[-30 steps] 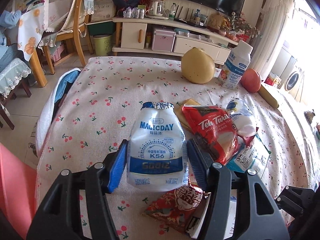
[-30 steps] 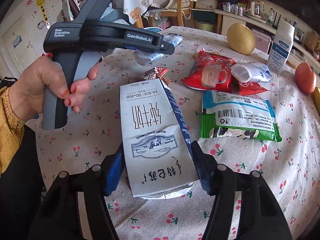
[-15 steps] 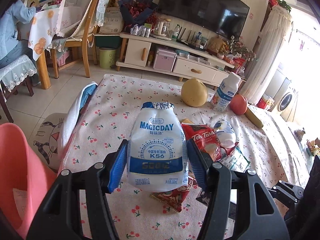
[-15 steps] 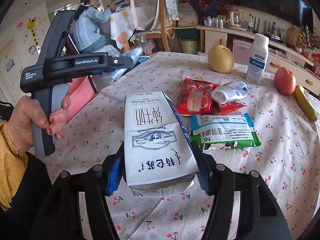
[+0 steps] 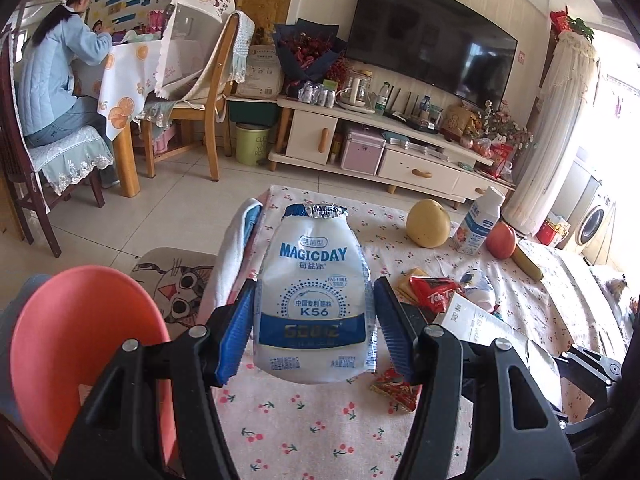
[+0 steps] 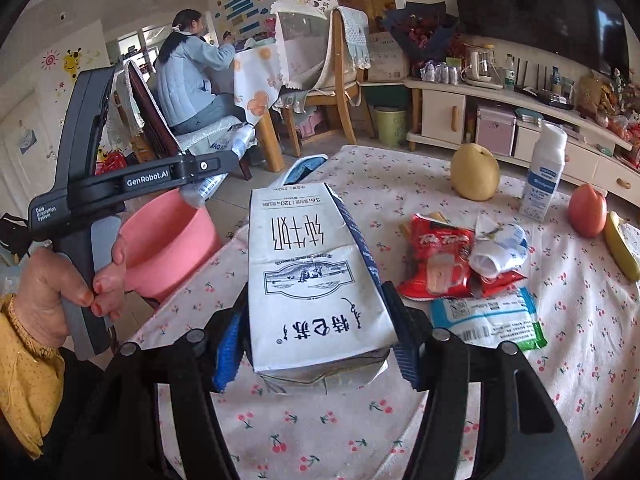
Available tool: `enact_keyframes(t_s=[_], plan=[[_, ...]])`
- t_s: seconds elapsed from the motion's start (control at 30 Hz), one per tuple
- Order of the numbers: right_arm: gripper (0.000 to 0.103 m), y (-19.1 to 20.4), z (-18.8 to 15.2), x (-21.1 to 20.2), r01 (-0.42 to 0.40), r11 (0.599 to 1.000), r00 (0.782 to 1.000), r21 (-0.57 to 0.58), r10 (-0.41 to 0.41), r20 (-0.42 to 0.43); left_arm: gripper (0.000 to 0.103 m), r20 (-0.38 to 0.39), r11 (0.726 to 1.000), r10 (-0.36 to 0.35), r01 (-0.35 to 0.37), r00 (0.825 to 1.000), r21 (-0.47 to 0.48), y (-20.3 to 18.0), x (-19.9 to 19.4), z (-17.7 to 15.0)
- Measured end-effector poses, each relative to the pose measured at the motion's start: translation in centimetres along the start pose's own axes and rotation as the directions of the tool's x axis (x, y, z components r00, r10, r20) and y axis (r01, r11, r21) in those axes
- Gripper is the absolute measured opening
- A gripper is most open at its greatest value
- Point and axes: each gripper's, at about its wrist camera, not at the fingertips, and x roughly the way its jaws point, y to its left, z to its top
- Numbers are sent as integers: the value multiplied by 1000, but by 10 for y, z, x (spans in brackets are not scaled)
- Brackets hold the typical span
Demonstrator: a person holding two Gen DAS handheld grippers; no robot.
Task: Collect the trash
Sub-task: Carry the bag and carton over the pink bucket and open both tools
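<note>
My left gripper (image 5: pixel 314 330) is shut on a white and blue Magicday drink pouch (image 5: pixel 314 300), held upright in the air above the table's left part. My right gripper (image 6: pixel 316 336) is shut on a white milk carton (image 6: pixel 308 272), lifted off the cherry-print tablecloth (image 6: pixel 560 320). A pink bin (image 5: pixel 80 344) stands on the floor left of the table; in the right wrist view the pink bin (image 6: pixel 168 240) sits behind the hand-held left gripper body (image 6: pixel 120 184). Red snack packets (image 6: pixel 440 260), a crumpled white wrapper (image 6: pixel 500 248) and a green-edged packet (image 6: pixel 488 316) lie on the table.
A yellow pear (image 6: pixel 476 172), a white bottle (image 6: pixel 544 168), an apple (image 6: pixel 588 212) and a banana (image 6: pixel 620 248) stand at the table's far side. A folded cloth (image 5: pixel 236 248) hangs over the left edge. A person (image 5: pixel 52 72) sits at a dining table beyond.
Both grippers have risen with their loads, so more of the room shows. The left gripper moved leftward toward the table edge, and the pink bin came into view.
</note>
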Motion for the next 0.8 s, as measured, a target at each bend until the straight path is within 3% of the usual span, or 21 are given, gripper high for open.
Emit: enact_keyframes(t_s=[0.17,0.27,0.43,0.7,0.77,0.8], plan=[[62,41,35,23,-76,997,997,-29,76,15,60,43,995,87,-85,995,-56,44,-21,10],[62,74,53,45,-114,991,993,-74,115,3,60,55,980,171,-164,984,-113,78,-32,15],[62,131,75,85,-176,975,984,-139,172,-44,60,26,928,305,-291,952,-234,138,-43,19],[64,197,83,150,-221,948,972,-227,197,-125,60,-26,860,387,-371,922,-350,189,-52,16],[80,202,77,166,-238,943,964,-232,201,-172,63,-56,843,405,-396,913,-365,195,-48,14],[83,203,74,170,-238,942,964,-237,199,-178,67,-67,836,405,-399,912,-377,199,-47,13]])
